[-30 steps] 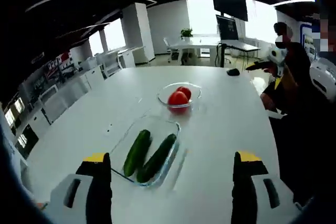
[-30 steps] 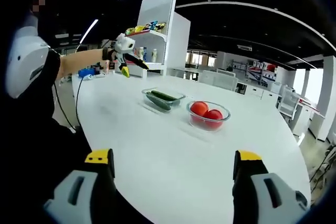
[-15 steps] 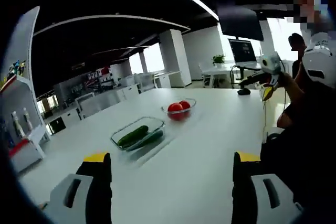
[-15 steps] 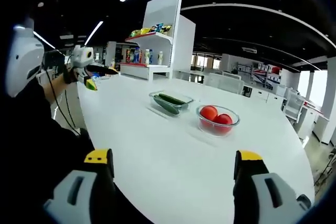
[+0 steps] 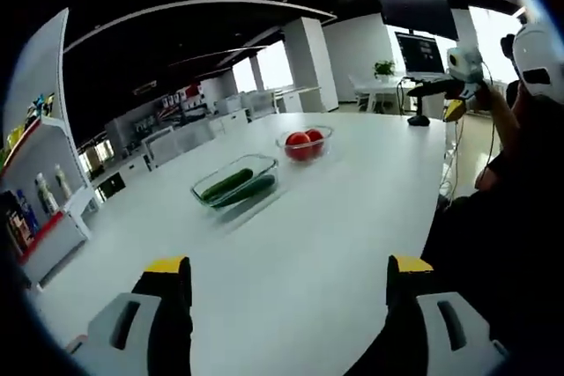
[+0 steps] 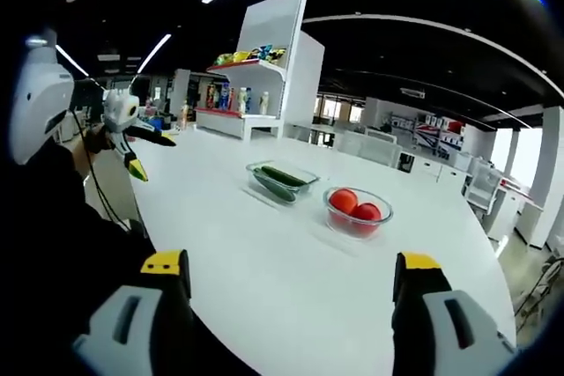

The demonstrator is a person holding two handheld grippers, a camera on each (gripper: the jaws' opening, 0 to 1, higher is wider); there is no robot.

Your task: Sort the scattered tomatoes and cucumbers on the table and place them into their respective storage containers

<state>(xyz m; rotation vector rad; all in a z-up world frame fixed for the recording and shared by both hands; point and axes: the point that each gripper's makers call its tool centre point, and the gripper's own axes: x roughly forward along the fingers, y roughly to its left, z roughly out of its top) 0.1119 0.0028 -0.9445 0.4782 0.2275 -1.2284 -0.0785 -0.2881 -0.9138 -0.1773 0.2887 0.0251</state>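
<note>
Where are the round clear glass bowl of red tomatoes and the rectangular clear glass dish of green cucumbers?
round clear glass bowl (image 6: pixel 328 209): right gripper view, left rim.
red tomatoes (image 6: pixel 345 202): right gripper view, left tomato.
rectangular clear glass dish (image 5: pixel 206 189): left gripper view, left rim.
green cucumbers (image 5: pixel 226 185): left gripper view, upper cucumber.

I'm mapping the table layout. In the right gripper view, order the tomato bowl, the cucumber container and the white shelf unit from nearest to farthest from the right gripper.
From the right gripper:
1. Tomato bowl, ahead and slightly right on the table.
2. Cucumber container, just beyond it, to the left.
3. White shelf unit, past the table's far edge, upper left.
</note>
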